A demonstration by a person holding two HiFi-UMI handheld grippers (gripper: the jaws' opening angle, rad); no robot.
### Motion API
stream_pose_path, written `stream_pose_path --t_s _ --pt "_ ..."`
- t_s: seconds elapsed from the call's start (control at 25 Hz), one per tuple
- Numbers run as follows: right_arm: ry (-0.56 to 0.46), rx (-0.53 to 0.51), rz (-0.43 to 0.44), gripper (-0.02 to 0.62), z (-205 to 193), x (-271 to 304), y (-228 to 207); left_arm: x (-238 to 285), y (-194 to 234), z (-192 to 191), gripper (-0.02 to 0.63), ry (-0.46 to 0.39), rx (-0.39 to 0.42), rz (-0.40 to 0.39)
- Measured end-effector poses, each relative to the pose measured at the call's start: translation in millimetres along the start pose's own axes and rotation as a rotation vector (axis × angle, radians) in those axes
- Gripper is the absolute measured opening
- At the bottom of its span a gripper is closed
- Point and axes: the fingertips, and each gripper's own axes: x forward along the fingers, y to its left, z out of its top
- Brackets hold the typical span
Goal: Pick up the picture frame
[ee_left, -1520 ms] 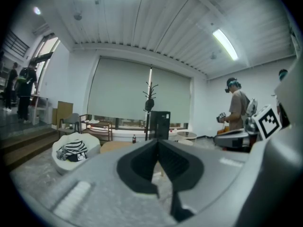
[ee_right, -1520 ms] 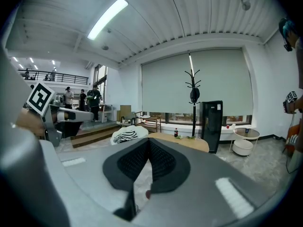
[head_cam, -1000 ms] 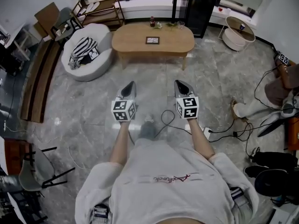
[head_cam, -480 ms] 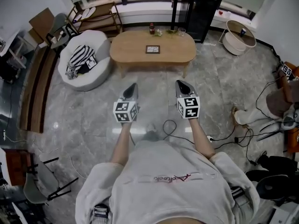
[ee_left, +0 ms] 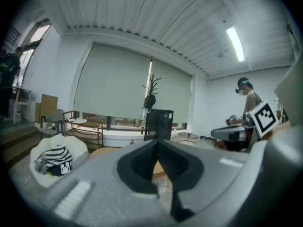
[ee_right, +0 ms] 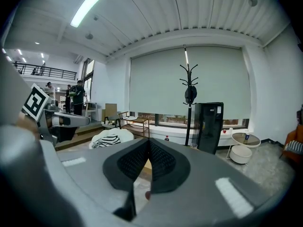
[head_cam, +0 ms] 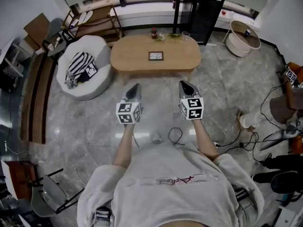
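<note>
A small dark-edged picture frame (head_cam: 155, 56) lies flat near the middle of an oval wooden coffee table (head_cam: 128, 60) ahead of me in the head view. My left gripper (head_cam: 136, 86) and right gripper (head_cam: 182, 83) are held side by side over the marble floor, short of the table's near edge, both pointing toward it. Both are shut with nothing between their jaws. In the left gripper view the left gripper (ee_left: 157, 142) has its jaws pressed together, and a strip of the tabletop shows beyond them. In the right gripper view the right gripper (ee_right: 149, 141) is likewise shut and empty.
A white round armchair (head_cam: 84, 70) with striped cloth stands left of the table. A bottle (head_cam: 153, 32) and glasses sit at the table's far edge. A black cabinet (head_cam: 205, 8), a coat stand, a round side table (head_cam: 244, 37) and floor cables (head_cam: 227, 136) are at the right.
The table and picture frame have come closer in the head view as I walked forward. Both grippers stayed shut and side by side.
</note>
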Motion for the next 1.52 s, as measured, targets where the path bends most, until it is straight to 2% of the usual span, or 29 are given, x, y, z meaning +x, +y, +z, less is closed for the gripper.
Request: stream_pose_path --t_s 0.4,0.84,1.52 --pt "0.008 0.000 -0.021 0.005 8 78 0 57 60 11 0.000 0.005 0.007 -0.023" --pt "0.016 0.009 -0.052 0.005 10 128 -12 99 94 12 0.000 0.015 0.001 -0.045" --pt "0.047 0.031 -0.074 0.005 -11 123 -23 111 86 2 0.000 0.038 -0.004 -0.067"
